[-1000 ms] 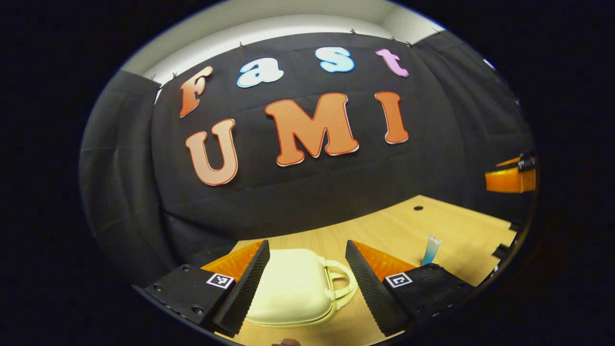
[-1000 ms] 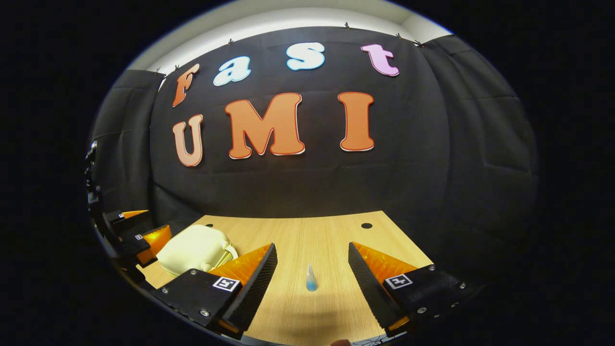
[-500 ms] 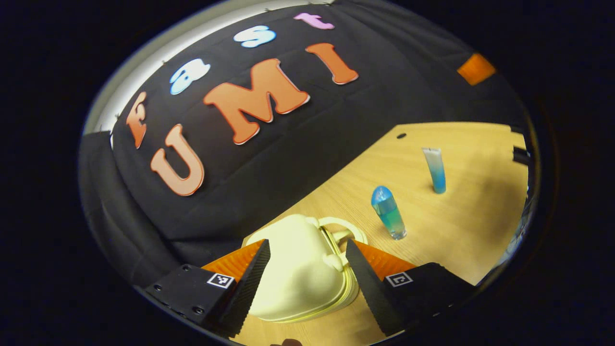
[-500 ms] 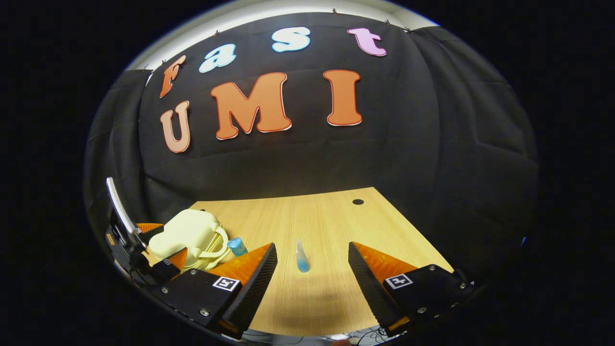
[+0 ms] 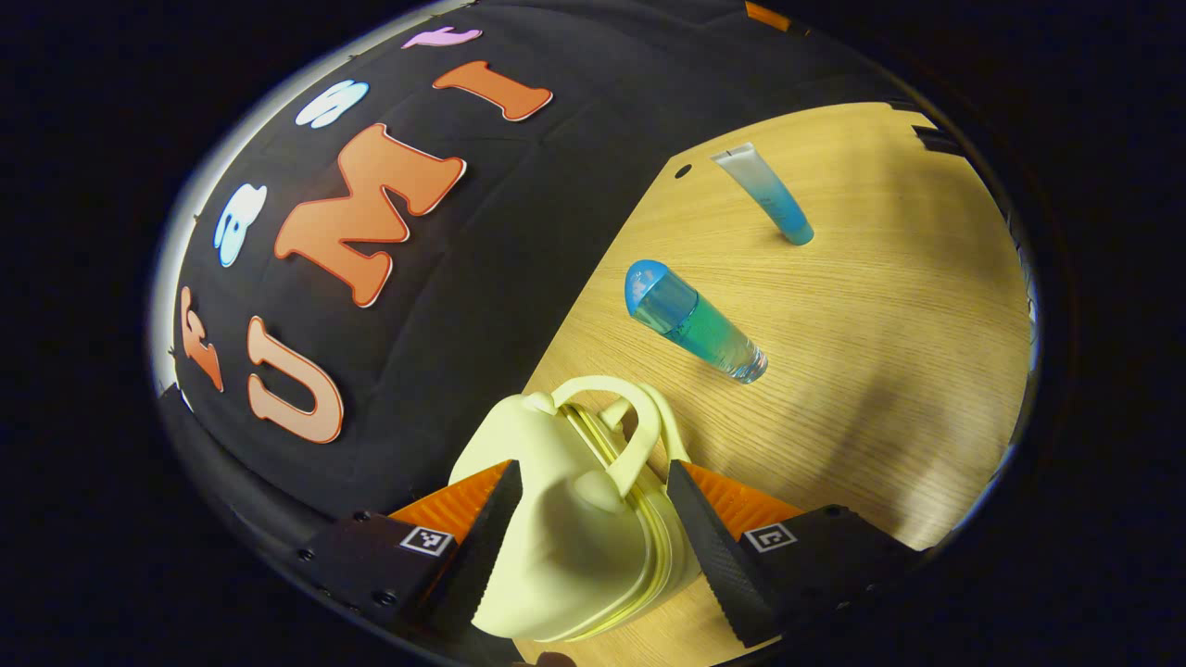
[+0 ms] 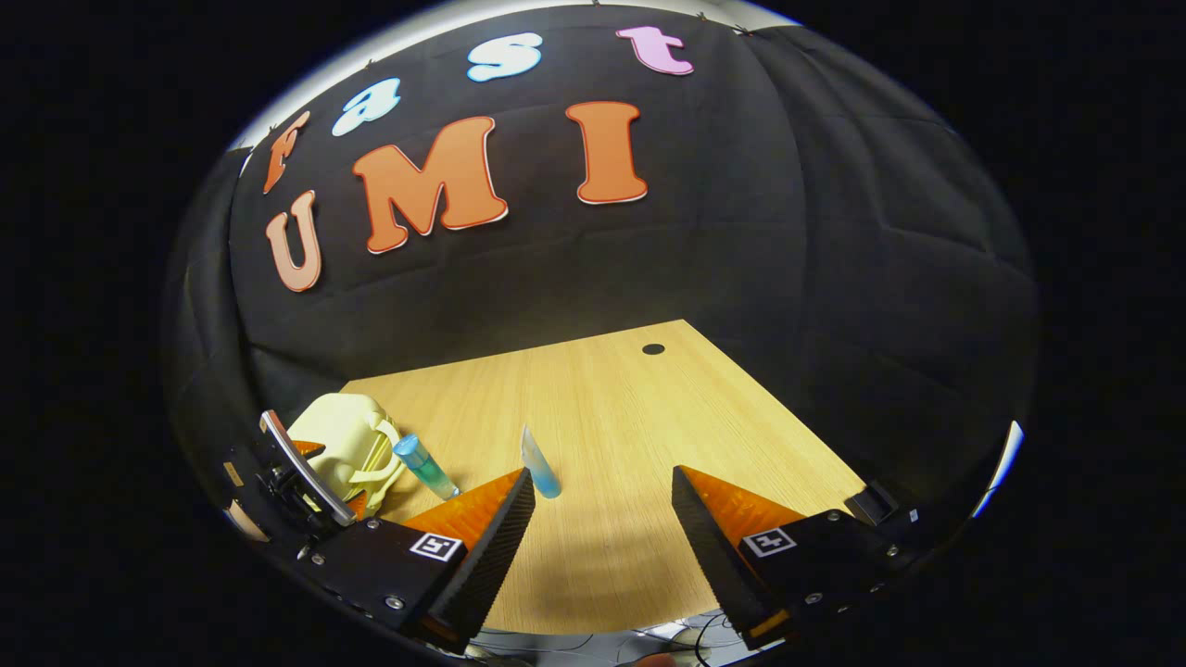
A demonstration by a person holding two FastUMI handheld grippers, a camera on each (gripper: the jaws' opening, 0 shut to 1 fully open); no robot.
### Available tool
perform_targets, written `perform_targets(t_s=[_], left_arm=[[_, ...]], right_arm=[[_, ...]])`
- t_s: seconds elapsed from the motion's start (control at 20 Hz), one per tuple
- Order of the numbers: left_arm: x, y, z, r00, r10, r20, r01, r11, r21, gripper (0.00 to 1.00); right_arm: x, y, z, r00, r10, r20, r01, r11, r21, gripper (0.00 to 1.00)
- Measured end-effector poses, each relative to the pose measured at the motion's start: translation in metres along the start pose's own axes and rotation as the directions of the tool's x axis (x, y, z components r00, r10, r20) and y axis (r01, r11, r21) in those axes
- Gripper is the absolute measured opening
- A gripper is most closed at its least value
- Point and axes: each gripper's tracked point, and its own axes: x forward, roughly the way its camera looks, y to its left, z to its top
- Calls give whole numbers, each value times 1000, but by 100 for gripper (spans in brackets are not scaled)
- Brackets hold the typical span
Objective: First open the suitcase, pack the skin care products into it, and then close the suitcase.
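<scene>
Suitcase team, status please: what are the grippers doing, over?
Left gripper open, straddling the shut suitcase. Right gripper open, empty. Bottle and tube upright on table, unpacked. Nothing in the way.

Pretty plain booth: black cloth wall [image 6: 741,232] fills the upper half of the right gripper view, with a pale strip of wall [image 6: 519,11] peeking over its top edge. Light wood-grain counter [image 6: 611,435] sits lower center, one small dark hole [image 6: 653,349] near its far edge.
</scene>
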Motion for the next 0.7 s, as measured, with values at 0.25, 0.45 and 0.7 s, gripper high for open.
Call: perform_targets(t_s=[0.25, 0.45, 0.7], left_arm=[[30, -4, -1, 998, -32, -51, 34, 999, 33, 98], [44, 2, -1, 997, -10, -76, 15, 998, 66, 98], [57, -7, 7, 997, -37, -74, 44, 995, 92, 97]], right_arm=[[6, -13, -9, 999, -34, -28, 34, 999, 28, 94], [3, -22, -14, 998, -57, -32, 58, 998, 28, 94], [4, -28, -11, 997, -69, -28, 70, 997, 31, 94]])
